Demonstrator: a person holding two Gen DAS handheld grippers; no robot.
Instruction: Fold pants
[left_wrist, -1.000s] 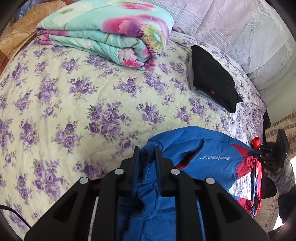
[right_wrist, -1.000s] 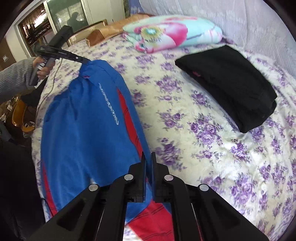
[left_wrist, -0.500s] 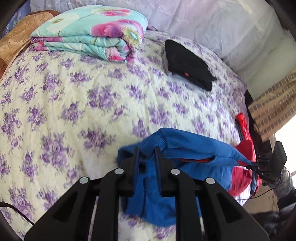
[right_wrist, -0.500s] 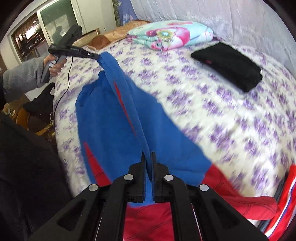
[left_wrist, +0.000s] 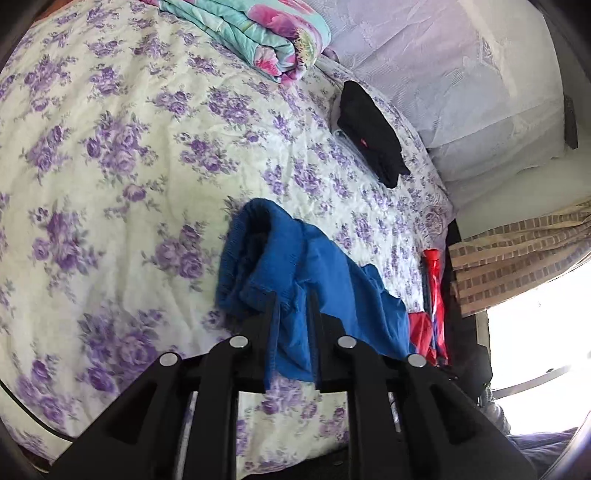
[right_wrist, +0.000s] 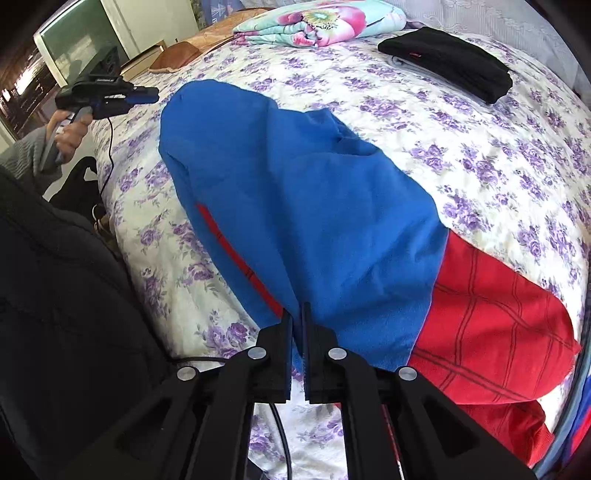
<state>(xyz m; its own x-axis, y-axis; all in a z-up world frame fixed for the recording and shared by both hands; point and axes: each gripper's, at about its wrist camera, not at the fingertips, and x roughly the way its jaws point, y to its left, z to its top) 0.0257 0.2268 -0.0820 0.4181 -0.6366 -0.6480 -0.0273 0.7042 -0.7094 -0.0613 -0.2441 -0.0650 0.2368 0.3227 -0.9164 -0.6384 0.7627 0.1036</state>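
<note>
The blue and red pants (right_wrist: 314, 206) lie spread along the near side of the floral bed, blue waist part to the left, red lower legs (right_wrist: 491, 317) to the right. My right gripper (right_wrist: 297, 314) is shut on the pants' near edge. In the left wrist view my left gripper (left_wrist: 293, 299) is close to the bed with blue fabric of the pants (left_wrist: 295, 258) between its fingers at the waistband end. The left gripper also shows in the right wrist view (right_wrist: 147, 95), beside the pants' far left corner.
The bed (left_wrist: 129, 166) has a purple-flowered cover. A folded floral quilt (left_wrist: 255, 40) lies at its far end. A folded black garment (left_wrist: 369, 133) lies near the curtain side. A brick-patterned curtain (left_wrist: 517, 254) hangs past the bed's right edge.
Both grippers have lowered the pants from a lifted, hanging state onto the bed. The fabric now lies flat and spread out, and the left gripper has dropped close to the cover.
</note>
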